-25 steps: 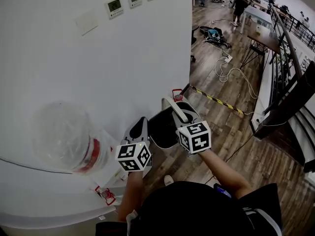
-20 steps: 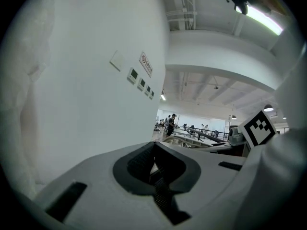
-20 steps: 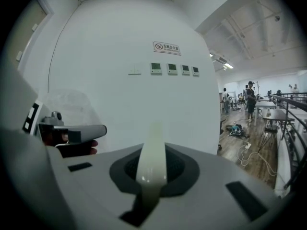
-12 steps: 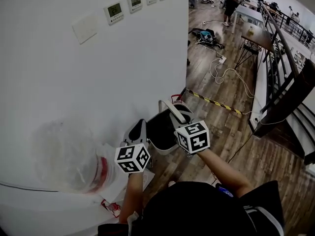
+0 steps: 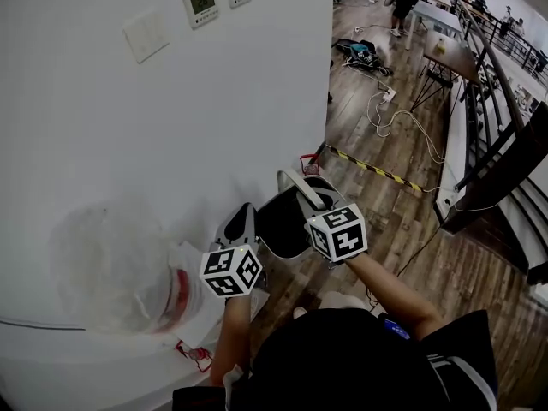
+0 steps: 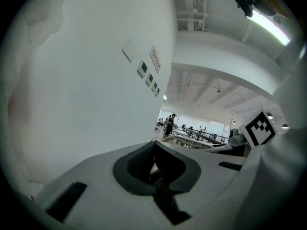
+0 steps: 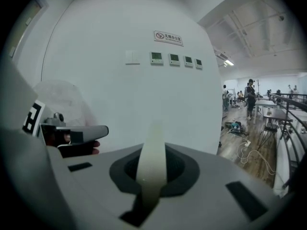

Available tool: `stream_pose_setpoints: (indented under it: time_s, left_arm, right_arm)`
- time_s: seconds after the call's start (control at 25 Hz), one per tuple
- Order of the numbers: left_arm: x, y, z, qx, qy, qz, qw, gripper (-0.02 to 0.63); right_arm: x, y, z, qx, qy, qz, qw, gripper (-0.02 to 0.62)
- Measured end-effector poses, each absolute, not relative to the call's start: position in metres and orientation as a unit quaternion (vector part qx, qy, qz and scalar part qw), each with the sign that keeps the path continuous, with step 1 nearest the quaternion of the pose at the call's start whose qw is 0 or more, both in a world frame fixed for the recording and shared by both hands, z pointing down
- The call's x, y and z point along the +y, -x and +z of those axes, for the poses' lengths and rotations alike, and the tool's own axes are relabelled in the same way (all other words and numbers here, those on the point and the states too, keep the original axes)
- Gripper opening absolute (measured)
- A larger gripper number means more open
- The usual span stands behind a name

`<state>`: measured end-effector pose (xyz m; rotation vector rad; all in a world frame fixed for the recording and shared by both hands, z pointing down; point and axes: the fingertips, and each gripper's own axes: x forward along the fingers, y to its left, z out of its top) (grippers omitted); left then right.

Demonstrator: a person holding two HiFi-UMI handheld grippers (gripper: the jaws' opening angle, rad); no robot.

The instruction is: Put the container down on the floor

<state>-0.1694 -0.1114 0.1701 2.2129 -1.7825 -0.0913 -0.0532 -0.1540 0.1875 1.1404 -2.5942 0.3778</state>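
Note:
A dark container (image 5: 281, 225) with a pale rim hangs above the wood floor (image 5: 402, 221) close to the white wall. Its cream handle strap (image 7: 152, 152) runs up between the jaws of my right gripper (image 7: 152, 176), which is shut on it; in the head view that gripper (image 5: 310, 199) sits over the container's right side. My left gripper (image 5: 242, 218) lies against the container's left rim with its jaws closed; in its own view the left gripper (image 6: 154, 166) shows only a thin pale sliver between the dark pads. The container's bottom is hidden.
A curved white wall (image 5: 171, 127) stands close on the left, with a clear bag with a red band (image 5: 120, 268) against it. Yellow-black tape (image 5: 377, 174) and a red object (image 5: 308, 163) lie ahead on the floor. Cables (image 5: 402, 127), tables and people are farther off; a railing (image 5: 505, 144) runs at right.
Both grippers and the container have shifted together a little along the wall. Both grips look unchanged. The clear bag now sits lower in the head view.

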Motion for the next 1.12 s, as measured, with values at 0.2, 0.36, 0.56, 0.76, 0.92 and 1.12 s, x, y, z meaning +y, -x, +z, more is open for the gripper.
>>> stream_pose_setpoints:
  time_s: [0.2,0.36,0.56,0.76,0.92,1.12]
  left_arm:
    - [-0.118,0.168,0.174,-0.632,-0.759,-0.032,0.153,0.017]
    - [-0.126,0.165,0.18,-0.643,-0.749,-0.031,0.161,0.017]
    - [-0.138,0.172,0.19,-0.662,-0.728,-0.036,0.174,0.017]
    - [-0.145,0.181,0.215,-0.677,-0.709,-0.036,0.195,0.017]
    - [-0.143,0.19,0.242,-0.688,-0.691,-0.036,0.219,0.017]
    - [-0.144,0.19,0.269,-0.695,-0.675,-0.034,0.245,0.017]
  right_arm:
    - [-0.161,0.055,0.189,-0.905,-0.379,0.132,0.14,0.031]
    - [-0.172,0.056,0.194,-0.91,-0.363,0.131,0.152,0.031]
    - [-0.185,0.059,0.204,-0.915,-0.343,0.132,0.168,0.031]
    - [-0.2,0.066,0.224,-0.915,-0.328,0.137,0.188,0.031]
    - [-0.206,0.075,0.249,-0.913,-0.318,0.138,0.214,0.031]
    - [-0.211,0.08,0.28,-0.909,-0.301,0.141,0.253,0.031]
